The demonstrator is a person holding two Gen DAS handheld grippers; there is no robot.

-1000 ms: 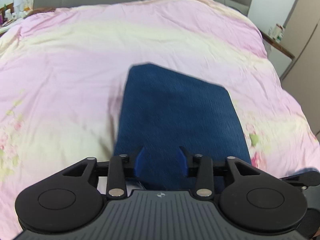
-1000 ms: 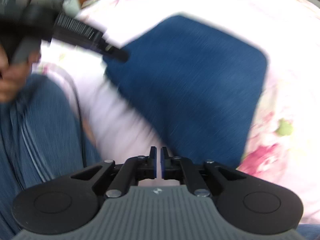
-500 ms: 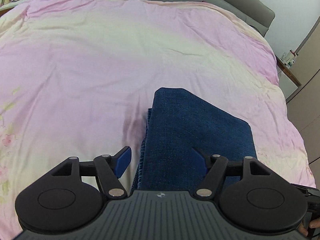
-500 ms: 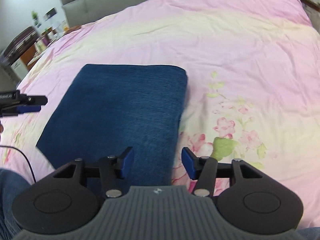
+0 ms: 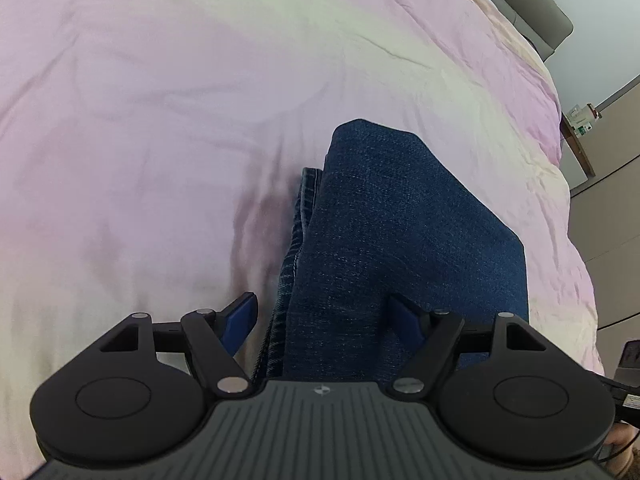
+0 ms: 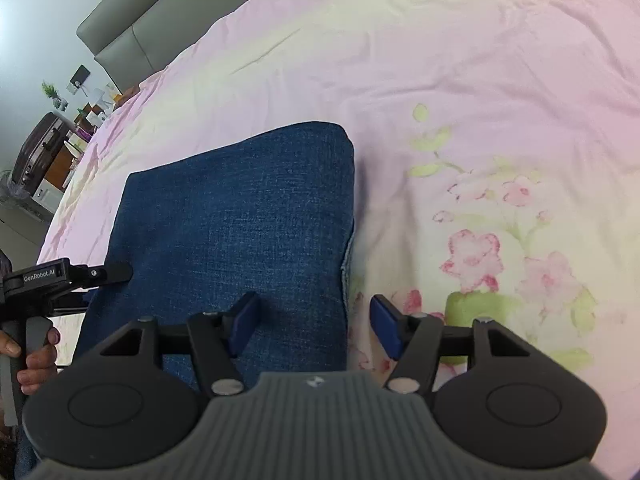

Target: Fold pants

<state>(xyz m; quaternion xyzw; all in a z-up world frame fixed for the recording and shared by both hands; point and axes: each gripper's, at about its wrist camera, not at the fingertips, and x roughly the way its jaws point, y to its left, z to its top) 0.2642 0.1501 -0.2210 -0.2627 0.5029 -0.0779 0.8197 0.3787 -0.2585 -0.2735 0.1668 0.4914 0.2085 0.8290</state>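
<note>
The blue denim pants [image 5: 404, 240] lie folded into a thick rectangle on the pink bedspread [image 5: 160, 120]; they also show in the right wrist view [image 6: 236, 224]. My left gripper [image 5: 324, 320] is open and empty, its jaws straddling the near left edge of the pants where layered edges show. My right gripper [image 6: 314, 322] is open and empty, its jaws straddling the near right edge of the pants. The left gripper also shows in the right wrist view [image 6: 116, 272] at the pants' left edge.
The pink and cream floral bedspread [image 6: 480, 120] covers the bed. A grey headboard [image 6: 132, 36] is at the far end. A dresser with clutter [image 6: 60, 148] stands beside the bed. A nightstand [image 5: 580, 136] and cupboard doors are on the other side.
Both grippers opened wide; the right one was shut a second ago. Both views steadied and moved in lower over the near edges of the folded pants.
</note>
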